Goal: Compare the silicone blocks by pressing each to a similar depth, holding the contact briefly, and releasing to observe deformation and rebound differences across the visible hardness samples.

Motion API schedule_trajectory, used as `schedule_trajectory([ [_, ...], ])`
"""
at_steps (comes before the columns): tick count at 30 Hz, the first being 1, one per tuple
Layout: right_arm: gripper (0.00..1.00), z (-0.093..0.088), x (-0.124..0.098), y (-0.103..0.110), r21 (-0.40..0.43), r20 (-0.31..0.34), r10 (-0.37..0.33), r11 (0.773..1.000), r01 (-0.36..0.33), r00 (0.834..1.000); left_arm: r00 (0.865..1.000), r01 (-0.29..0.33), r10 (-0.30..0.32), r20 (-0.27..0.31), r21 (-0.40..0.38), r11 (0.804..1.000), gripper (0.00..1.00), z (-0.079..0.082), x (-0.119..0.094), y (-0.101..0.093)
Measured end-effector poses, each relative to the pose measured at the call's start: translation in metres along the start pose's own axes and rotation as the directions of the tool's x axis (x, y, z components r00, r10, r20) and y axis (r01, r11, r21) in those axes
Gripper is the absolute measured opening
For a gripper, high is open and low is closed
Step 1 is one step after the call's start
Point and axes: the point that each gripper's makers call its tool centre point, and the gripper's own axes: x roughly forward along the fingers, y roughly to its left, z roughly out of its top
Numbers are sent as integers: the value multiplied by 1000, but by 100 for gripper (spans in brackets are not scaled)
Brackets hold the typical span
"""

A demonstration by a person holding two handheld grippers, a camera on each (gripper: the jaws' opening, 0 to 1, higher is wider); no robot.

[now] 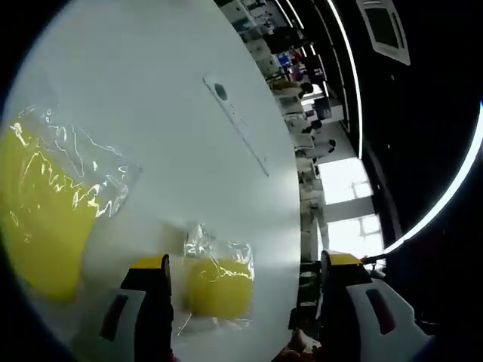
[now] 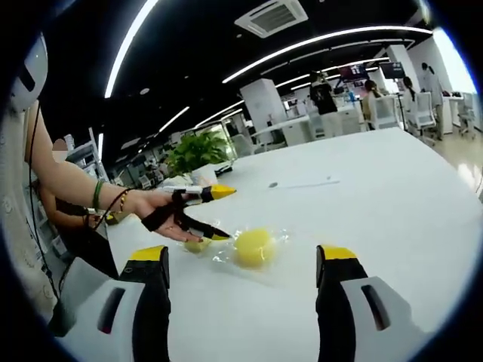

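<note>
Left hand-held gripper (image 1: 243, 283) spread wide around a small bagged yellow silicone block (image 1: 217, 285) on the white tabletop (image 1: 173, 136) (bigger bagged block (image 1: 41, 215) nearby); right hand-held gripper (image 2: 241, 283) spread too.

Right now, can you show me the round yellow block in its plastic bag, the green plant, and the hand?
Round yellow block (image 2: 253, 247), right gripper view, middle of the yellow part.
Green plant (image 2: 198, 151), right gripper view, its leaves.
Hand (image 2: 155, 205), right gripper view, the palm.

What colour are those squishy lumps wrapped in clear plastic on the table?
Yellow. The small plastic-wrapped silicone block shows best in the left gripper view.
</note>
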Motion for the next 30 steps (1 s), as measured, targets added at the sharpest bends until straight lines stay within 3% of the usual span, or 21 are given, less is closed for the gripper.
schedule_trajectory([
  [9, 72, -1, -1, -10, 28, 10, -19, 999, 19, 1000, 1000, -5, 5, -21, 10, 1000, 74, -1, 20, 4],
  [14, 72, -3, -2, -13, 37, 13, -28, 999, 28, 1000, 1000, -24, 24, -18, 34, 999, 61, 2, 28, 10],
  [23, 71, -4, -2, -16, 47, 16, -36, 998, 35, 999, 981, -175, 183, -59, 112, 978, 19, 0, 35, 42],
  [26, 70, -3, -4, -17, 48, 21, -41, 998, 40, 999, 982, -173, 180, -54, 110, 979, 17, 1, 38, 40],
  [30, 70, -3, -7, -22, 57, 29, -55, 997, 53, 998, 976, -189, 204, -74, 170, 967, 14, -3, 40, 38],
])
